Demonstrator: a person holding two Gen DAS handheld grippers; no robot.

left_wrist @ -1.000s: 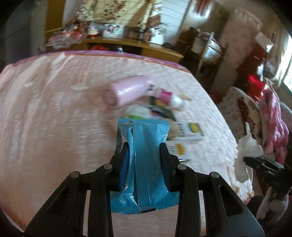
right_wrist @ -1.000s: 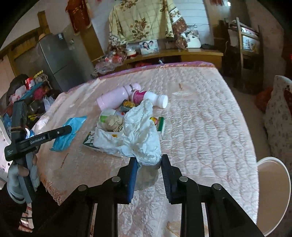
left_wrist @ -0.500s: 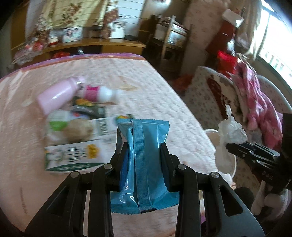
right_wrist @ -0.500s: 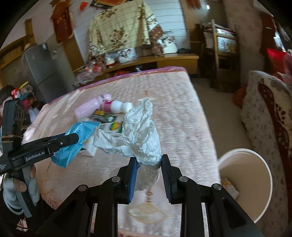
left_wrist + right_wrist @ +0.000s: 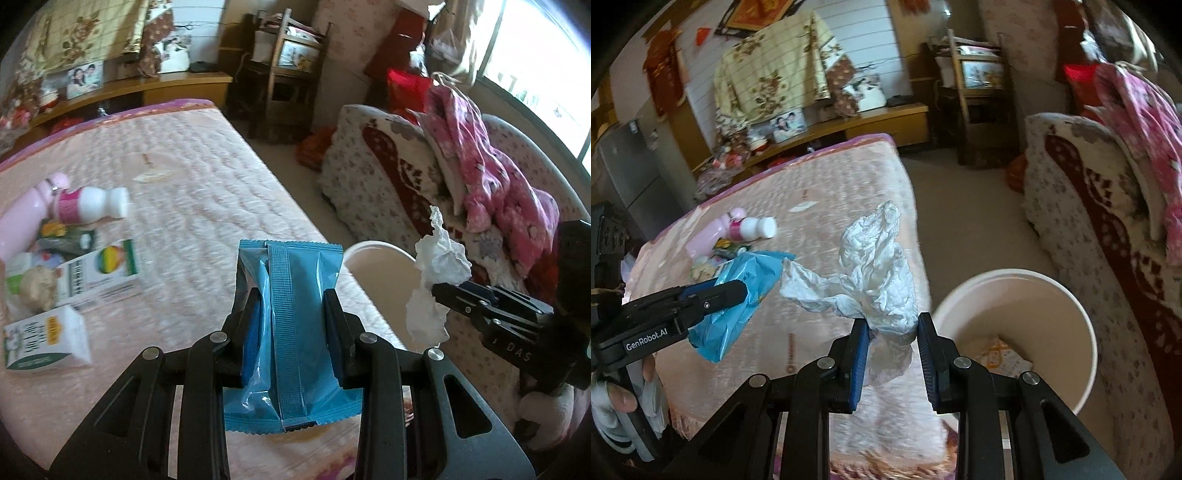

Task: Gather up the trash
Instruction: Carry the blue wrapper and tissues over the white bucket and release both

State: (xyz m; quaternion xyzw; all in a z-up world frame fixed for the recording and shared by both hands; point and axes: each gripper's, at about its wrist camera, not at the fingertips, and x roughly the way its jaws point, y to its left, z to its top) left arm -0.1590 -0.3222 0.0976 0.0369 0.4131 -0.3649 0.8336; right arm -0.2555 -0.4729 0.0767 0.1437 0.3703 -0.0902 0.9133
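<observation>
My left gripper (image 5: pixel 291 306) is shut on a blue snack wrapper (image 5: pixel 291 332) and holds it above the bed's near right edge; the wrapper also shows in the right wrist view (image 5: pixel 738 291). My right gripper (image 5: pixel 890 325) is shut on a crumpled white tissue (image 5: pixel 875 266), which also shows in the left wrist view (image 5: pixel 436 284). A white round bin (image 5: pixel 1071 302) stands on the floor beside the bed, just right of the right gripper; a printed wrapper lies inside it. Its rim shows in the left wrist view (image 5: pixel 380 247).
On the pink quilted bed (image 5: pixel 207 192) lie a white bottle with a pink label (image 5: pixel 88 206), a pink bottle (image 5: pixel 22 218), two white cartons (image 5: pixel 99 277) and small wrappers. A flowered sofa (image 5: pixel 1100 206) with pink clothes stands to the right of the bin.
Both grippers have swung right, away from the pile on the bed and toward the white bin, each still holding its item. The bin has come into view.
</observation>
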